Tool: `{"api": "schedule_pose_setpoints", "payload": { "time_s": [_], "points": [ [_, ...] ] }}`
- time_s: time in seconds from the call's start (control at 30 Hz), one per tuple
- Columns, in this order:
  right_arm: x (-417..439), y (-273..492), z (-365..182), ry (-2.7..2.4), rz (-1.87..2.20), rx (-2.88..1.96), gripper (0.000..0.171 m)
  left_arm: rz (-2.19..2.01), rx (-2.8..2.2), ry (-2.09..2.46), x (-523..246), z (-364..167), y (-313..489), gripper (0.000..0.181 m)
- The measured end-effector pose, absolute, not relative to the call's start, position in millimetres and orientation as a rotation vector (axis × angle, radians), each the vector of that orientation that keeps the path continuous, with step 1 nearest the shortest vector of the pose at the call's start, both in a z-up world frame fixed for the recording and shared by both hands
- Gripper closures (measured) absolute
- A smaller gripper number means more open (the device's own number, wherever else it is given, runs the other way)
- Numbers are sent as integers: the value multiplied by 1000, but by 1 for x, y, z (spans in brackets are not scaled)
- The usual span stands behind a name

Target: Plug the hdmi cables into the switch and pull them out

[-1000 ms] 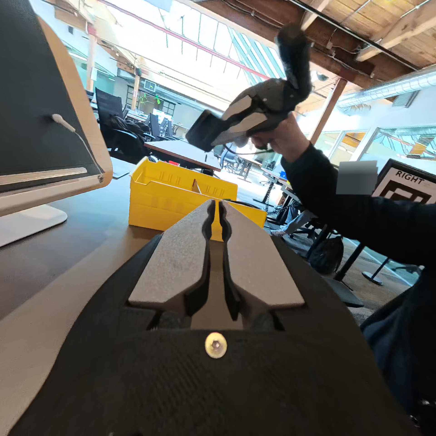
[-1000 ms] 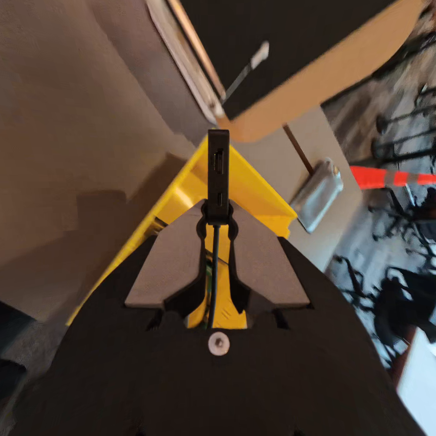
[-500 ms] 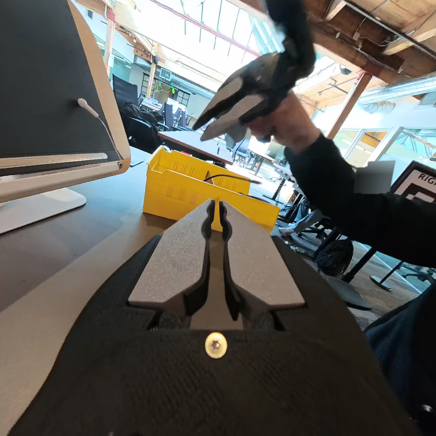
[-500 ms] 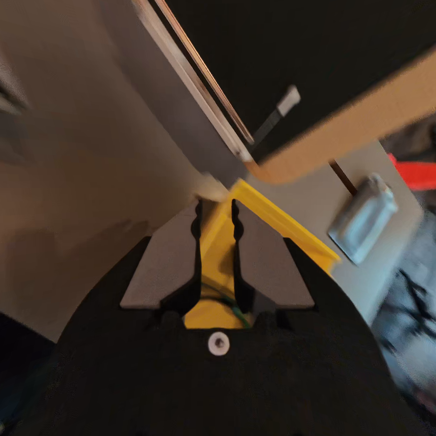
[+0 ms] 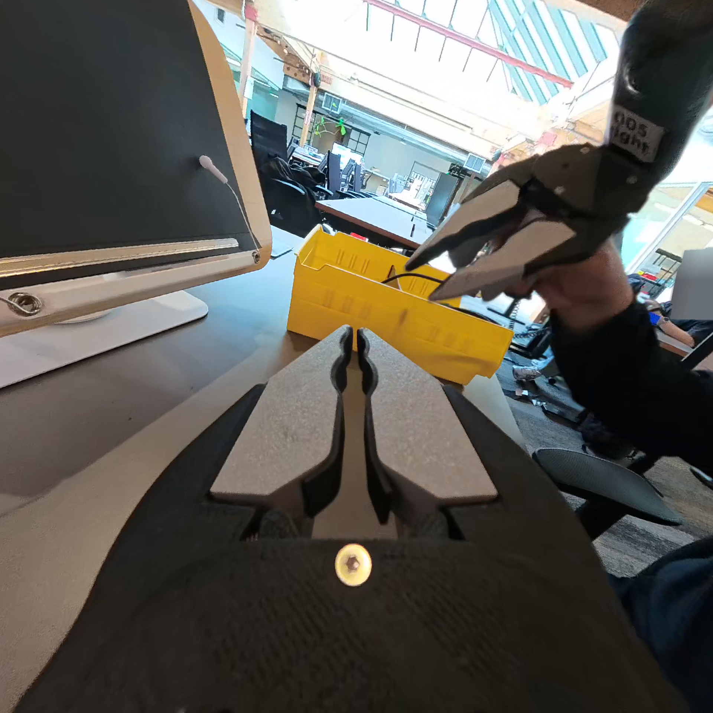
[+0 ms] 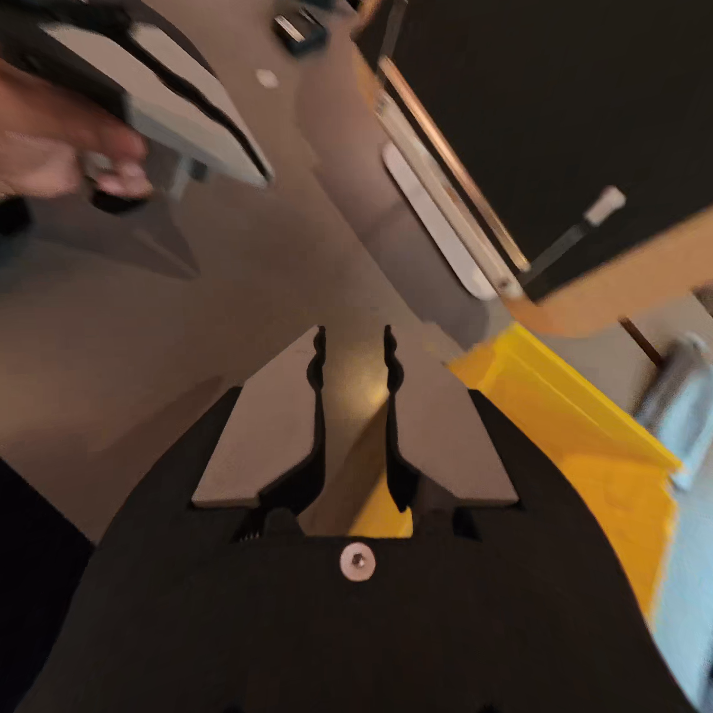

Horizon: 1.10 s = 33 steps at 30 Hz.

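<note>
A: What does your left wrist view give you?

B: Your left gripper [image 5: 354, 335] sits low over the table [image 5: 96, 409], its fingers pressed nearly together with only a thin slit between the tips and nothing in it. Just past the tips stands the yellow bin [image 5: 370, 312]. A thin black cable [image 5: 409, 276] arches above the bin's rim; you can't tell from here what it runs to, and the switch itself isn't visible. To your left is a monitor [image 5: 115, 127] on a white foot, with a small white plug and thin wire hanging at its back edge.

A: And the other tool in that view?

B: Your right gripper [image 5: 424, 279] is held up at the right, over the bin's far end, tips pointing down toward the cable. Its fingers are spread and empty. Your hand [image 5: 578, 293] and dark sleeve show behind it.

A: Now the right wrist view?

B: It's blurred. Your right gripper [image 6: 353, 332] is spread wide with nothing between the fingers, only table surface [image 6: 115, 347] beyond. The yellow bin [image 6: 559, 416] lies to the lower right, the monitor [image 6: 559, 115] at upper right. Your left gripper [image 6: 266, 179] shows at upper left, pressed together, with your hand [image 6: 58, 146] on it.
</note>
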State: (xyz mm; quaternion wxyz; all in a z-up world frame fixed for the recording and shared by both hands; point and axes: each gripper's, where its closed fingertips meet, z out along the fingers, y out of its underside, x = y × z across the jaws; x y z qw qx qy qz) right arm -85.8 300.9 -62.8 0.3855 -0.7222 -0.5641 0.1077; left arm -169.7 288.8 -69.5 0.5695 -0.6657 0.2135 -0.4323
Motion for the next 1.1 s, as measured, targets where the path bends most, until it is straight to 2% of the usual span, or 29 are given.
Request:
{"api": "schedule_pose_setpoints", "payload": {
  "time_s": [0.17, 0.23, 0.33, 0.4, 0.43, 0.47, 0.5, 0.57, 0.63, 0.73, 0.8, 0.97, 1.1],
  "points": [
    [57, 330, -44, -1203, 33, -2091, 137, -998, -1593, 511, -168, -76, 291, 181],
    [94, 332, -56, -1127, 59, -2211, 132, -1010, -1585, 509, -167, -74, 290, 181],
    [121, 331, -90, -1063, 120, -2378, 116, -1023, -1570, 510, -166, -71, 288, 181],
    [130, 333, -108, -1018, 148, -2458, 115, -1026, -1582, 512, -165, -74, 289, 181],
    [134, 334, -116, -989, 165, -2497, 116, -1031, -1590, 516, -163, -76, 289, 181],
    [134, 333, -122, -985, 210, -2530, 130, -1034, -1598, 520, -162, -78, 289, 181],
    [131, 330, -126, -1009, 276, -2554, 156, -1033, -1604, 525, -161, -79, 289, 181],
    [130, 331, -125, -1049, 300, -2563, 161, -1028, -1610, 541, -158, -80, 288, 181],
    [135, 349, -108, -1064, 155, -2483, 168, -1021, -1608, 546, -158, -80, 288, 181],
    [127, 394, -65, -1172, -106, -2240, 170, -1026, -1614, 542, -158, -81, 289, 181],
    [117, 423, -61, -1321, -256, -2150, 170, -1025, -1624, 542, -158, -83, 289, 181],
    [118, 483, -111, -1424, -388, -2388, 170, -1010, -1632, 541, -160, -85, 291, 181],
    [125, 493, -166, -1464, -441, -2604, 167, -1015, -1623, 529, -163, -82, 291, 181]
  ]
}}
